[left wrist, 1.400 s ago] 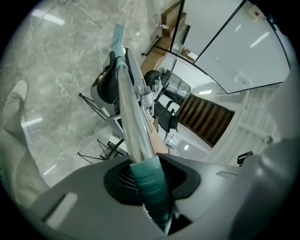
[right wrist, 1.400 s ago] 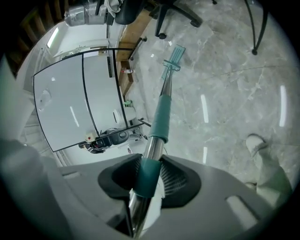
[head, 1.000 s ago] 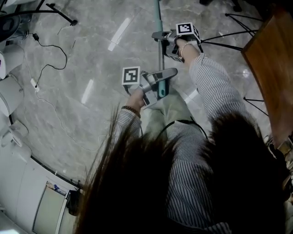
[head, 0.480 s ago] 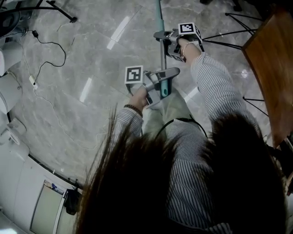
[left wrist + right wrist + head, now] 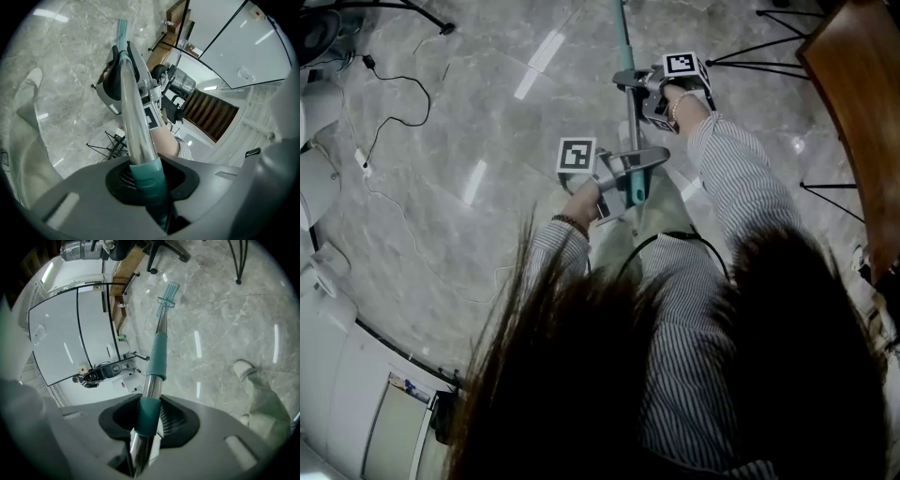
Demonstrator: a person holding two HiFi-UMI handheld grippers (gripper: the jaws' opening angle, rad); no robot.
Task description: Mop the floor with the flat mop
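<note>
Flat mop pole (image 5: 628, 122): held at two stations. Left gripper (image 5: 630, 161) is clamped on the teal end grip. Right gripper (image 5: 630, 82) is clamped further along the shaft, just ahead of the left. Mop head (image 5: 167, 294) sits far beyond both claws, down at the marble floor (image 5: 487, 112).

Change over the last second: both holds are the same, and the pole's far end leans slightly more leftward.

Reading: a stroke is probably under way.
</note>
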